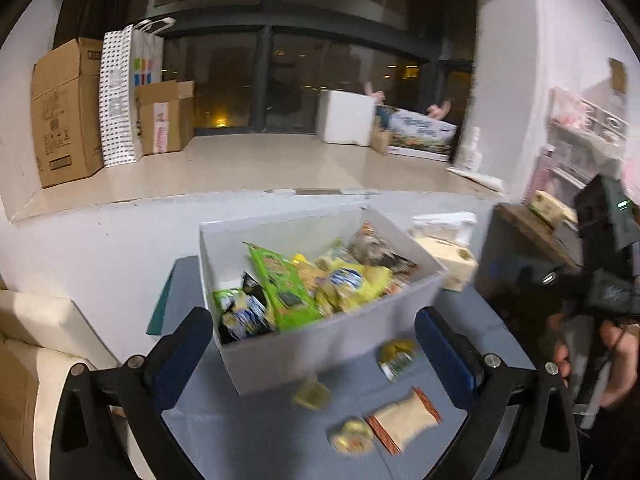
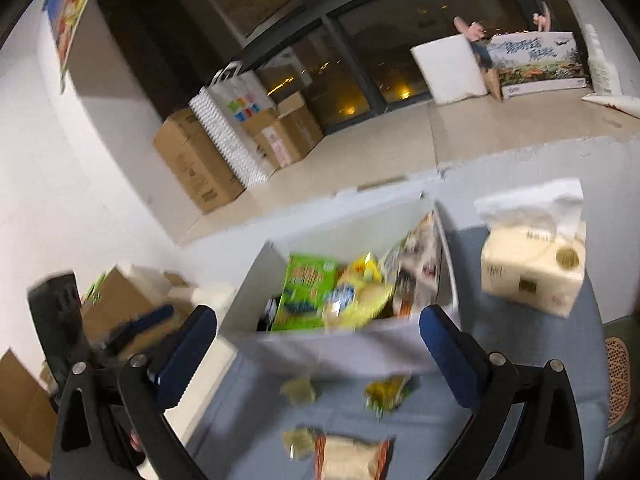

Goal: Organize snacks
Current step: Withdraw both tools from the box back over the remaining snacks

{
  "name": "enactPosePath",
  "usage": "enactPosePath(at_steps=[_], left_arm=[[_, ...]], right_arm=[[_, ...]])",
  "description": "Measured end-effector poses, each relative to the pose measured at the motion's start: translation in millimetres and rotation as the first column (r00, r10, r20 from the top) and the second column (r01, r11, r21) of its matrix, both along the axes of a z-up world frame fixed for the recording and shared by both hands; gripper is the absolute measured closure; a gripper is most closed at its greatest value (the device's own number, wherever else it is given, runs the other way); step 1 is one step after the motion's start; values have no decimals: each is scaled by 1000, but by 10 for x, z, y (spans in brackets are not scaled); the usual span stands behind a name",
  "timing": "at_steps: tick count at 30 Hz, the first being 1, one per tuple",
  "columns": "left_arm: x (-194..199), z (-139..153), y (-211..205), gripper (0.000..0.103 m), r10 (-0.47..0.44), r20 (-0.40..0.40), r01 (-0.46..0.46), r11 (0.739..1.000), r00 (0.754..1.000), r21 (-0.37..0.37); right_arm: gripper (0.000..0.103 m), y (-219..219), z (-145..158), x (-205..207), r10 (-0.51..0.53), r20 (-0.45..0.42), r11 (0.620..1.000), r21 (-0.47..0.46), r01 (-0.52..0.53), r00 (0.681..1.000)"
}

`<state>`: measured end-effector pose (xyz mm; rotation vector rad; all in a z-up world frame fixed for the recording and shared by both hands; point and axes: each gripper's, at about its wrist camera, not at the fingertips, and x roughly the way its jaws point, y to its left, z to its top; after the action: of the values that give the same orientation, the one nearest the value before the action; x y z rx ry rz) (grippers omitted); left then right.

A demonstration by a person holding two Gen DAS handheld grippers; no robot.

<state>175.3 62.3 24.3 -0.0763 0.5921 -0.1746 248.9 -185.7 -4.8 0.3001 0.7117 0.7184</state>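
Two grippers, both yours, stand spread wide with nothing between their blue pads. Your left gripper (image 1: 314,344) frames the near wall of the white box (image 1: 332,344), and your right gripper (image 2: 318,346) frames that same wall from the other side of the table; neither pad touches the cardboard as far as the blurred views allow.

Take the white box as your landmark. It sits on the grey table (image 1: 240,432), open at the top and piled with snacks: a green packet (image 1: 280,284) leaning toward its left end, yellow packets (image 1: 360,280) in the middle, a darker printed bag (image 1: 376,248) at its far right corner. In front of the box, on your side of it, loose snacks lie on the bare table: a small yellow-green packet (image 1: 396,354) close to the near wall, a small yellowish one (image 1: 312,394) just beside the box's near corner, a round yellow one (image 1: 352,436) further out, and a pale cracker pack with orange ends (image 1: 404,420) next to that one.

Right of the box, near its far corner, stands a cream tissue pack (image 2: 532,272) with white tissue pulled up. Behind the box runs a pale ledge (image 1: 248,164) carrying brown cartons (image 1: 66,112) beneath a dark window. Your right hand (image 1: 616,360) shows at the edge of the left view, gripping its handle.
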Motion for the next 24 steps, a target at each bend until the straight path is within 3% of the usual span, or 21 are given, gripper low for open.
enactPosePath(at_steps=[5, 13, 17, 24], left_arm=[[-447, -67, -125, 0, -54, 13, 54, 999, 998, 11], [-970, -507, -301, 0, -83, -29, 83, 997, 996, 3], [-1091, -724, -395, 0, -80, -33, 82, 995, 996, 58], [-1161, -916, -380, 0, -65, -76, 64, 998, 995, -11]], right_arm=[[0, -64, -193, -512, 14, 24, 998, -55, -12, 1000], [0, -233, -611, -1078, -64, 23, 995, -77, 66, 998], [0, -272, -891, -1150, -108, -43, 991, -84, 104, 993], [0, -240, -937, -1065, -93, -62, 992, -92, 87, 994]])
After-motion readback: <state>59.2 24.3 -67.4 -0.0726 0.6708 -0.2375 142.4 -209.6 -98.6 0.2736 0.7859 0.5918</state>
